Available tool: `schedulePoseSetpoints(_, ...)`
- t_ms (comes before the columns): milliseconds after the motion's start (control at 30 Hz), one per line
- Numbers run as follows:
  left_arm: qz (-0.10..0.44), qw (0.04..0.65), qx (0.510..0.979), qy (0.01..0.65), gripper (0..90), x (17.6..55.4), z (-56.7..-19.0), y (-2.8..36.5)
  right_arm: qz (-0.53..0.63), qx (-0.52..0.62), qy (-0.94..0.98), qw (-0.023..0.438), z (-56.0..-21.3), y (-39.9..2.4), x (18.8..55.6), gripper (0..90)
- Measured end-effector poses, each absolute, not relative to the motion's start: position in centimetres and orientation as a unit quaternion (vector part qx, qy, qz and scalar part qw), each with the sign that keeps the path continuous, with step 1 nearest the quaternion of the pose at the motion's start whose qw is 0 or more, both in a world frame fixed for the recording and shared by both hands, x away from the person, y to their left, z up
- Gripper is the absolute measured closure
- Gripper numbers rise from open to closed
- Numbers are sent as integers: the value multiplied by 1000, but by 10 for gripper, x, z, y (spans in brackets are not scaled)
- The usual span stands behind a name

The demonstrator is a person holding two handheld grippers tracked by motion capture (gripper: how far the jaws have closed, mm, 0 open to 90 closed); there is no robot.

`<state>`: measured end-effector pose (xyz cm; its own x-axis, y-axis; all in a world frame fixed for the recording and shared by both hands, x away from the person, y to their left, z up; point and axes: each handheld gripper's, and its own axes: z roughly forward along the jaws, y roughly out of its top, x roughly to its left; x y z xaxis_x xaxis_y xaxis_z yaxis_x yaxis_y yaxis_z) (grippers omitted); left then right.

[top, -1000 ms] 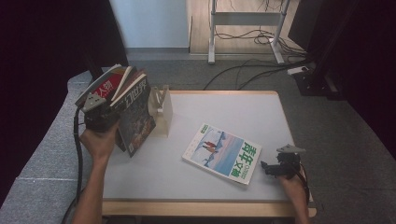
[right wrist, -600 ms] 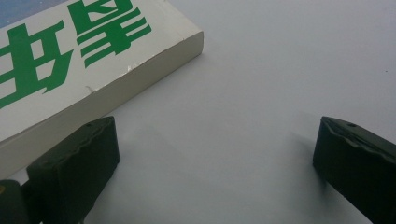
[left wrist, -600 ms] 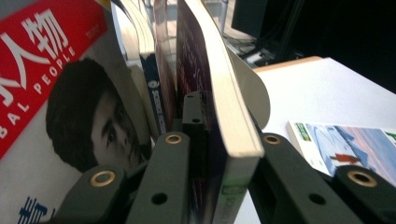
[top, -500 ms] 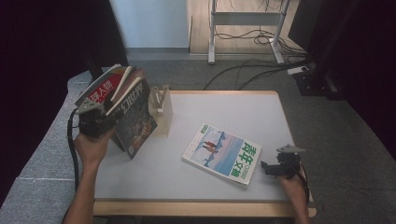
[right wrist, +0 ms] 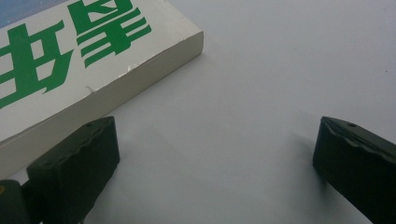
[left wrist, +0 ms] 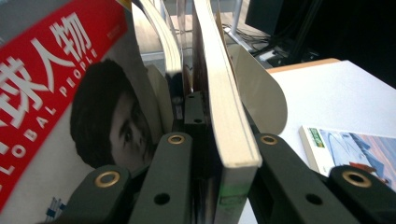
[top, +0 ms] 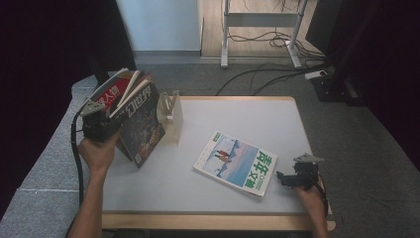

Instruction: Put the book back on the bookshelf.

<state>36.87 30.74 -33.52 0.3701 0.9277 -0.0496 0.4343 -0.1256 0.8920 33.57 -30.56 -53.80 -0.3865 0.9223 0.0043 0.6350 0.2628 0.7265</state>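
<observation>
Clamped from both sides, the left gripper's (top: pixel 101 124) jaws grasp a bundle of magazines (top: pixel 133 116) near their lower edge; in the left gripper view the two black jaws press on a thick block of pages (left wrist: pixel 229 121), while a red-covered magazine (left wrist: pixel 56 88) with white lettering and a printed portrait fans out to the left. Seen from the high view, the bundle is held tilted above the far-left corner of the white table (top: pixel 237 119), its covers splaying open at the top, and the person's left hand (top: pixel 96 151) grips the tool from beneath. Just right of the bundle stands a clear acrylic stand (top: pixel 171 111), on the table's far-left part.

Spread wide, the right gripper's (top: pixel 292 176) jaws hold nothing. It rests low at the near-right of the table, just beside the near-right corner of a magazine (top: pixel 235 162) with a pale blue cover and green lettering that lies flat, turned at an angle, in the near middle of the table. In the right gripper view, one jaw sits just beside that magazine's page edge (right wrist: pixel 116 93), whether touching it I cannot tell, and the other stands apart over bare tabletop.
</observation>
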Motion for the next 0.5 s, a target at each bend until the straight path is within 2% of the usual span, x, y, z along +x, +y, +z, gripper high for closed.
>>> schedulePoseSetpoints(500, 295, 454, 686, 485, 830, 370, -315, 306, 330, 509, 765, 217, -538, -306, 336, 1)
